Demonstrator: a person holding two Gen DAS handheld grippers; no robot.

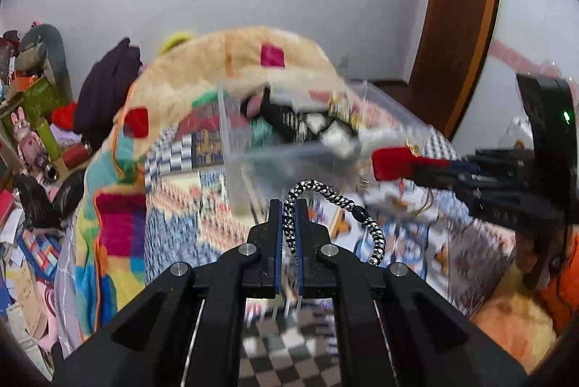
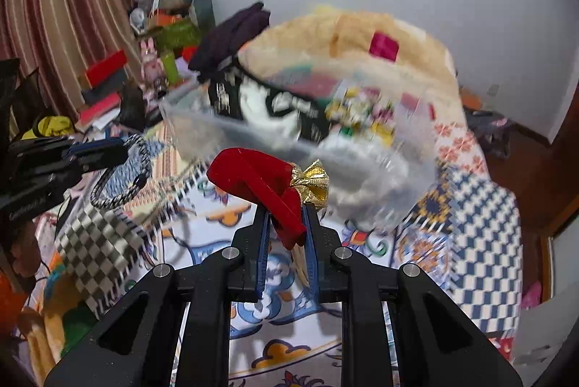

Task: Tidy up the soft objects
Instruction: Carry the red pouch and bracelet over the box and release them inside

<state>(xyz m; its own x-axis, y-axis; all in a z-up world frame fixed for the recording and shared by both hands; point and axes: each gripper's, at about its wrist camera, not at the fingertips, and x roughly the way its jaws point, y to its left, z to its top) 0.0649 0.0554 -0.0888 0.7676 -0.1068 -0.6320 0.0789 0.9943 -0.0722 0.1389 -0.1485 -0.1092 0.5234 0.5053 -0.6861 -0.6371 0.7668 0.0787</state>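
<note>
My left gripper (image 1: 288, 211) is shut on a black-and-white braided cord loop (image 1: 334, 197), held above the patterned bedspread. It also shows in the right wrist view (image 2: 119, 148) with the cord (image 2: 123, 180) hanging from it. My right gripper (image 2: 286, 217) is shut on a red velvet pouch (image 2: 258, 179) with a gold frill (image 2: 313, 182); the pouch also shows in the left wrist view (image 1: 392, 162). A clear plastic bin (image 1: 253, 148) holding several soft items sits on the bed ahead, also in the right wrist view (image 2: 231, 137).
A beige blanket with coloured patches (image 1: 231, 68) is heaped behind the bin. Clutter of boxes and toys (image 1: 32, 119) lies at the left. A wooden door (image 1: 459, 17) is at the right. A checkered cloth (image 2: 97, 253) lies on the bed.
</note>
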